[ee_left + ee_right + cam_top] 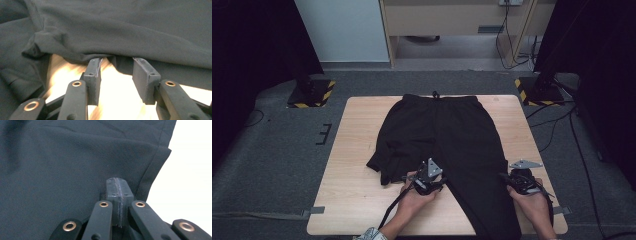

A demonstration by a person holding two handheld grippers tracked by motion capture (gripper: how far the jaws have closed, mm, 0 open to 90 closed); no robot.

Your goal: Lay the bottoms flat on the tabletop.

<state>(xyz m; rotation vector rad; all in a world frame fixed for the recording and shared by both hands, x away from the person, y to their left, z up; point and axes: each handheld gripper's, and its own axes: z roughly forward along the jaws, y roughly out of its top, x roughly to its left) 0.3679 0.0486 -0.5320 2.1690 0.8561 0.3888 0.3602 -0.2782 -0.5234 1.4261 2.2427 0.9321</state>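
Touching left claw [116, 75]: trousers' [125, 30] edge

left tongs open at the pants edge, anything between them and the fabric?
Nothing visible. In the left gripper view the left tongs stand open over bare wooden table, with the hem of the black pants just past the pads. The right tongs are shut at the pants' outer edge.

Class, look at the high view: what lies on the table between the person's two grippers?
In the high view, the near leg of the black pants lies flat between the left gripper and the right gripper, covering the wooden table there.
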